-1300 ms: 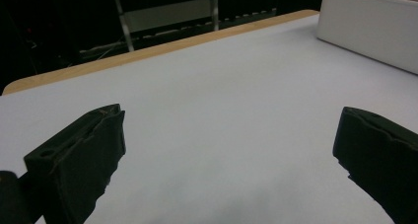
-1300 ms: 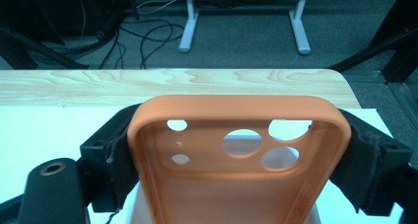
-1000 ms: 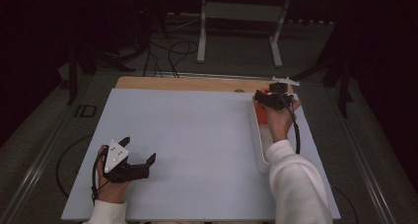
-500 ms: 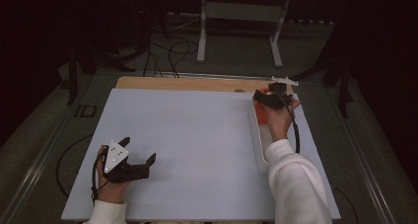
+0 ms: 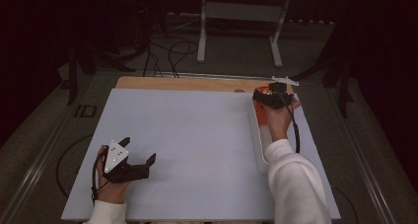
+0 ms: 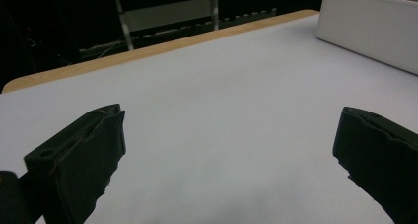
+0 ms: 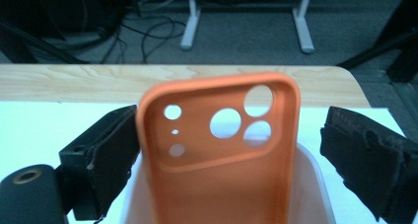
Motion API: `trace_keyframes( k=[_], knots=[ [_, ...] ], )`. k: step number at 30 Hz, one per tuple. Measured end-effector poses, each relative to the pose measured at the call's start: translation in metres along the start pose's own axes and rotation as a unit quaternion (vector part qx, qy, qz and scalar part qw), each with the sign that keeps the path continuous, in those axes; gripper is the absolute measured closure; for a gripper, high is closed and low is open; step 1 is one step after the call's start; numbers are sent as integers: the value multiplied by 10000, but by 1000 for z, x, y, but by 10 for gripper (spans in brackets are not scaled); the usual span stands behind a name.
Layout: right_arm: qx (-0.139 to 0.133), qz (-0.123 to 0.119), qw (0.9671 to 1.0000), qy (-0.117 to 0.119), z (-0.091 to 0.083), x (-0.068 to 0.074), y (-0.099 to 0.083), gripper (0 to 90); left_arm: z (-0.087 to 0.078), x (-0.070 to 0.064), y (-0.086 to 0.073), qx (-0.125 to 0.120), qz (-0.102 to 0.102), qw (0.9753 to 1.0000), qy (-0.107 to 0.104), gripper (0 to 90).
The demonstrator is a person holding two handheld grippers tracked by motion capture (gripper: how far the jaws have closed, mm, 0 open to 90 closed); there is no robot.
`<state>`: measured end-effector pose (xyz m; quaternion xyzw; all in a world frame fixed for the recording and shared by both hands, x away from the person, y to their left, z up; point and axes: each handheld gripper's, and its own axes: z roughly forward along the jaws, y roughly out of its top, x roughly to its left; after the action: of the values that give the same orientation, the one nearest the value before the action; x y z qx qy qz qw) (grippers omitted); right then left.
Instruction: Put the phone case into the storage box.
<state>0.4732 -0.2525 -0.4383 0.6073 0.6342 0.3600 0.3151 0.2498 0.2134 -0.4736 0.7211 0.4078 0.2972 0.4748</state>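
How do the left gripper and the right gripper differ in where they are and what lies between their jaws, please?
The left gripper sits low at the near left of the table, while the right gripper is at the far right, over the white tray. The left gripper's jaws have only bare table between them; the right gripper's jaws flank an orange phone case, the left one close against it, the right one apart. Both are open.

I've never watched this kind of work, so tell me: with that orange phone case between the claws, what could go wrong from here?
The right gripper stands open around the orange phone case; the far jaw sits well off it, so closing off-centre might tip it or let it slip. The case stands in a narrow white tray, whose wall could catch a jaw. The tray lies near the table edge, so a nudge might push it off.
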Motion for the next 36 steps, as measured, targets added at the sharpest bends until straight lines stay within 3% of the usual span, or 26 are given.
trace_keyframes(
  k=[11, 23, 36],
  knots=[
    [-81, -3, 9999, 149, -6, 0, 1, 84, 0, 0, 0, -15, -13, 10000, 12, 2],
    [-178, -191, 9989, 386, -19, 6, 0, 87, -1, 0, 1, -15, 5, 10000, 17, 1],
    [-89, -319, 9942, 1025, -38, 18, -6, 88, 1, -1, 1, -7, 3, 10000, -12, 1]
  ],
)
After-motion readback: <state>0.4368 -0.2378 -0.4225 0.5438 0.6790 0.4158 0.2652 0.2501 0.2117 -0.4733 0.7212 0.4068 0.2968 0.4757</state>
